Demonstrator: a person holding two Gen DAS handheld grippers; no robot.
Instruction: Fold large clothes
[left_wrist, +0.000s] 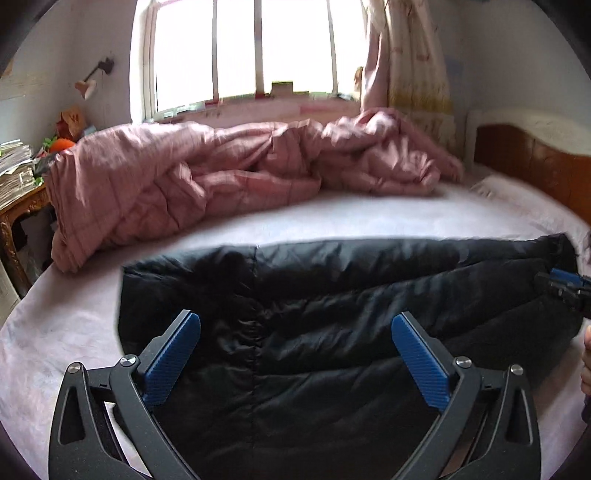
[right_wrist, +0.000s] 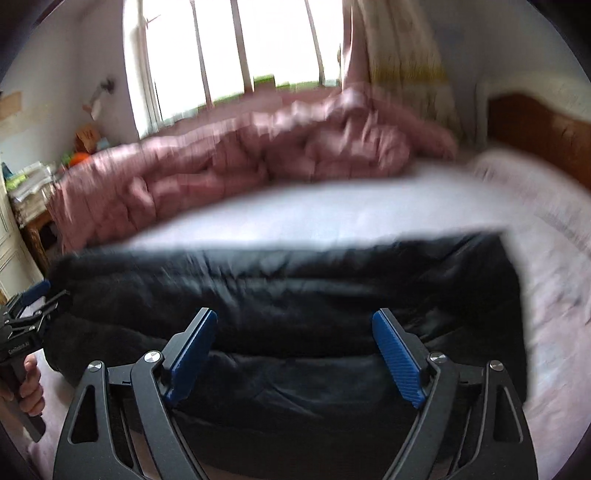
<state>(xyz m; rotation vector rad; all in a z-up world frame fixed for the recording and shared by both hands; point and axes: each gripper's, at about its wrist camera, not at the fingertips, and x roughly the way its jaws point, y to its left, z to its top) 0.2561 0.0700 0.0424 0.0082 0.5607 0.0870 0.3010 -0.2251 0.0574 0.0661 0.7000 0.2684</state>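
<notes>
We see a rumpled pink quilt (left_wrist: 192, 177) heaped along the far side of the pale bedsheet (left_wrist: 332, 218), a barred window (left_wrist: 251, 51) with a patterned curtain (left_wrist: 413, 62) behind it, a wooden headboard (left_wrist: 535, 162) at right, and stacked papers (left_wrist: 14, 170) at left.

The left tool (left_wrist: 295, 325) hangs over a black jacket (left_wrist: 332, 314), its blue pads (left_wrist: 173, 358) spread wide with nothing between them. The jacket lies folded on the bed (left_wrist: 55, 332). Beyond it a pink quilt (left_wrist: 184, 177) is bunched under the window (left_wrist: 255, 48). The right tool (left_wrist: 565, 288) shows at the jacket's right end.
</notes>
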